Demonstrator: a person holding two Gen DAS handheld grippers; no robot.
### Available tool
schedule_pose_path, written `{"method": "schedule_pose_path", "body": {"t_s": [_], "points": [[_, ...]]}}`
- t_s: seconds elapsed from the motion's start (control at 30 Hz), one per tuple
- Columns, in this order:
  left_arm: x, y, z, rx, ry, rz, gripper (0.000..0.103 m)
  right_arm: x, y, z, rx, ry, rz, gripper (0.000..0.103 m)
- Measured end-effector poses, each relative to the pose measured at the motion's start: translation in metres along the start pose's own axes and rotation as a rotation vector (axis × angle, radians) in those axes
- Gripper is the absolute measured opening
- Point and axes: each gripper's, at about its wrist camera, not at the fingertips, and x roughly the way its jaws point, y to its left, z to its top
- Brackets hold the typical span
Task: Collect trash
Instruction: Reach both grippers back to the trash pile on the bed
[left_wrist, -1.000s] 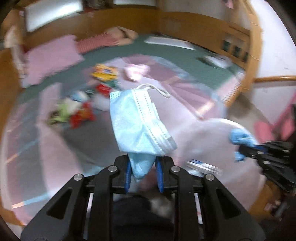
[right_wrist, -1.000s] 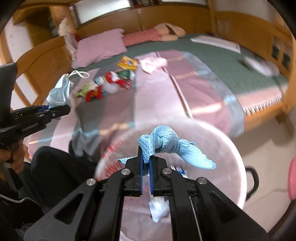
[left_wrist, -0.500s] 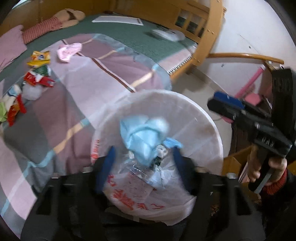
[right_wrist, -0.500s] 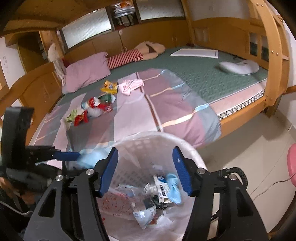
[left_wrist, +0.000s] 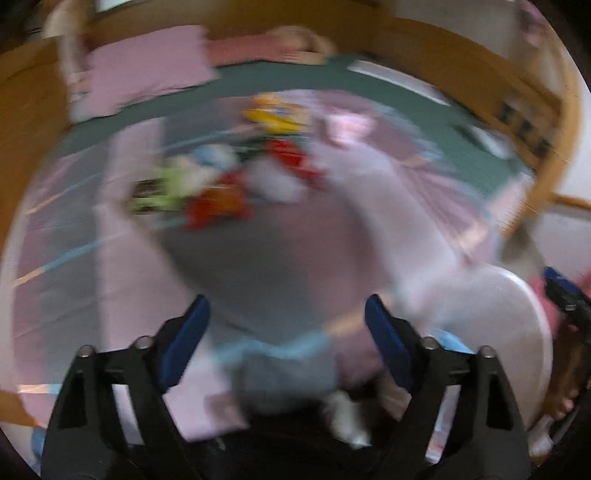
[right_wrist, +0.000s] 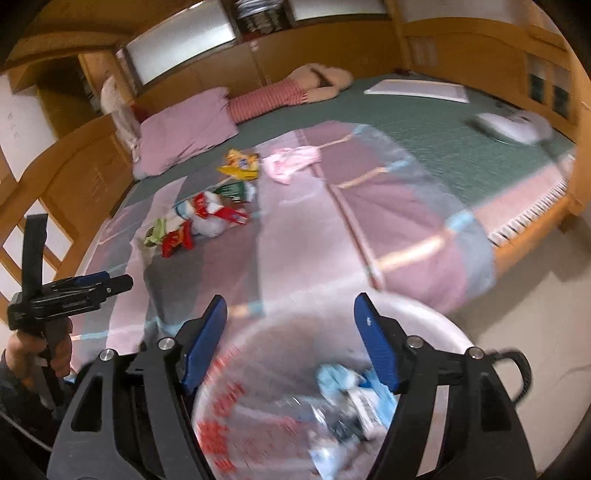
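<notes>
Both grippers are empty, jaws apart. The left gripper (left_wrist: 284, 332) has its blue pads spread with nothing but blurred quilt between them; its jaws have just eased in a little. The right gripper (right_wrist: 291, 332) has just been opening wider, and it hangs above the bin (right_wrist: 436, 325) — a white bag-lined tub standing on the floor by the bed (right_wrist: 424, 122), already holding a pale blue mask, wrappers and clear plastic.

The trash (right_wrist: 195, 218) yet to collect lies in a loose heap on the quilt (right_wrist: 306, 236), toward the pillow (right_wrist: 184, 129): red and green snack packets, a whitish crumpled bag, and a yellow packet (right_wrist: 240, 164) a bit farther back. Just beside that lies a pink cloth (right_wrist: 291, 162), which may not be trash at all.

These should handle as very light, thin and crinkly — no weight to speak of, but glossy film that can slip from smooth pads. They will crush rather than break, so a firm pinch does no harm. My judgement is to take each packet by a raised, crumpled edge or a folded corner, not flat on its face, since the soft quilt gives under pressure and its cloth could get pinched along with the wrapper. The heap is tangled, so one grab may drag neighbours.
</notes>
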Motion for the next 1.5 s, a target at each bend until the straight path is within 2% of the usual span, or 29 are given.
{"method": "schedule_pose_path", "body": {"t_s": [0.03, 0.1, 0.27, 0.33, 0.4, 0.47, 0.57, 0.6, 0.67, 0.77, 0.93, 0.97, 1.0, 1.1, 1.23, 1.37, 1.43, 1.47, 1.5], "points": [[0.005, 0.012, 0.003, -0.014, 0.000, 0.024, 0.071, 0.012, 0.009, 0.010, -0.020, -0.003, 0.006, 0.070], [0.016, 0.040, 0.009, -0.041, -0.002, 0.056, 0.066, 0.038, 0.035, 0.032, -0.097, -0.035, 0.006, 0.070], [0.041, 0.082, 0.018, -0.092, -0.011, 0.049, 0.066, 0.113, 0.103, 0.068, -0.306, -0.086, 0.012, 0.070], [0.049, 0.099, 0.015, -0.119, -0.029, 0.008, 0.066, 0.149, 0.129, 0.074, -0.389, -0.056, 0.006, 0.070], [0.058, 0.108, 0.010, -0.148, 0.003, 0.003, 0.066, 0.182, 0.148, 0.076, -0.461, -0.020, -0.011, 0.070], [0.061, 0.112, 0.012, -0.147, 0.025, 0.034, 0.066, 0.207, 0.161, 0.075, -0.519, -0.002, -0.054, 0.070], [0.046, 0.111, 0.015, -0.108, -0.038, 0.098, 0.066, 0.235, 0.175, 0.070, -0.581, 0.004, -0.099, 0.070], [0.041, 0.112, 0.015, -0.099, -0.053, 0.122, 0.067, 0.241, 0.178, 0.067, -0.601, -0.004, -0.109, 0.065], [0.036, 0.115, 0.014, -0.100, -0.062, 0.146, 0.067, 0.248, 0.182, 0.062, -0.639, -0.024, -0.122, 0.053], [0.030, 0.122, 0.012, -0.118, -0.069, 0.150, 0.067, 0.251, 0.186, 0.062, -0.638, -0.041, -0.127, 0.026], [0.025, 0.126, 0.011, -0.126, -0.081, 0.173, 0.067, 0.231, 0.189, 0.065, -0.599, -0.055, -0.063, 0.024], [0.025, 0.126, 0.011, -0.125, -0.082, 0.173, 0.067, 0.229, 0.190, 0.064, -0.593, -0.042, -0.045, 0.015], [0.025, 0.125, 0.011, -0.122, -0.083, 0.178, 0.067, 0.226, 0.190, 0.063, -0.581, -0.007, -0.010, 0.001], [0.026, 0.122, 0.011, -0.107, -0.088, 0.190, 0.067, 0.217, 0.190, 0.057, -0.535, 0.067, 0.083, 0.001], [0.028, 0.120, 0.010, -0.104, -0.083, 0.193, 0.067, 0.188, 0.200, 0.045, -0.554, 0.049, 0.146, 0.001], [0.033, 0.119, 0.011, -0.100, -0.072, 0.198, 0.068, 0.172, 0.200, 0.041, -0.562, 0.019, 0.132, 0.001], [0.040, 0.120, 0.020, -0.105, -0.066, 0.204, 0.072, 0.175, 0.193, 0.045, -0.545, 0.019, 0.093, 0.001], [0.045, 0.120, 0.028, -0.109, -0.064, 0.189, 0.075, 0.179, 0.189, 0.048, -0.527, 0.033, 0.076, 0.001], [0.053, 0.121, 0.038, -0.117, -0.063, 0.137, 0.079, 0.183, 0.184, 0.051, -0.510, 0.044, 0.067, 0.002]]}}
